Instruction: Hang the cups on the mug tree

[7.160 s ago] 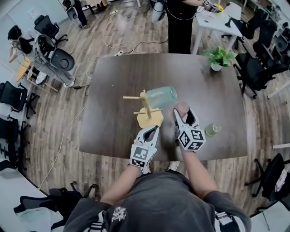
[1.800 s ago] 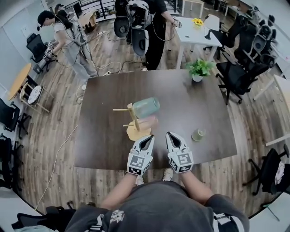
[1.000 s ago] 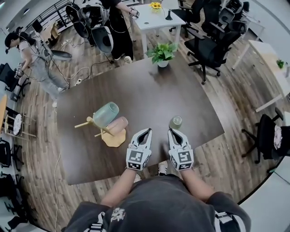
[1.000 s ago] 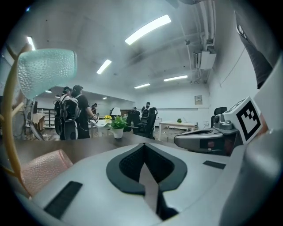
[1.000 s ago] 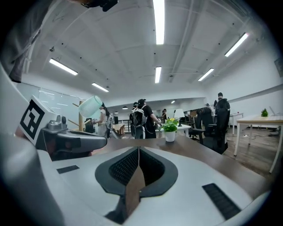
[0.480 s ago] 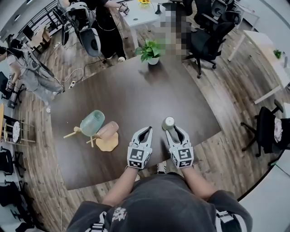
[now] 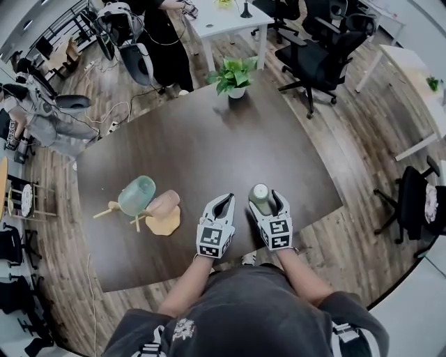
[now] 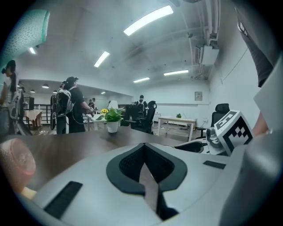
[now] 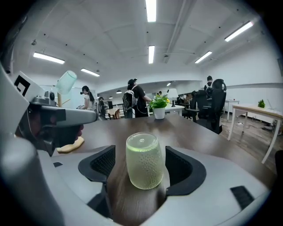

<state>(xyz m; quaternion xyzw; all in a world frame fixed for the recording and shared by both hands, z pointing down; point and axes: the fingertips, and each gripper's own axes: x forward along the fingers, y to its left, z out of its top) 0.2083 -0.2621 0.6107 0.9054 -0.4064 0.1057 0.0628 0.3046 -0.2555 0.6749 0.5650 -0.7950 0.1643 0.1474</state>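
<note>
A wooden mug tree (image 7: 162, 221) stands left of centre on the dark table (image 7: 209, 132), with a teal cup (image 7: 136, 195) and a pink cup (image 7: 164, 203) on its pegs. A pale green dimpled cup (image 9: 143, 161) stands bottom-up near the front edge. My right gripper (image 9: 141, 172) straddles it; its jaws have just been opening, and both pads stand clear of the cup's sides. In the head view the green cup (image 7: 261, 199) sits inside the right gripper (image 7: 265, 200). Left of it, my left gripper (image 7: 224, 202) is shut and holds nothing.
A potted plant (image 7: 235, 73) stands at the table's far edge. Office chairs (image 7: 317, 59), a white desk (image 7: 223, 17) and people (image 7: 160, 35) surround the table. The front edge runs just behind both grippers. The pink cup (image 8: 15, 165) lies close to the left gripper's left side.
My right gripper has moved forward and down to the green cup and opened around it. The left gripper stays shut and has shifted a little. The head view has swung.
</note>
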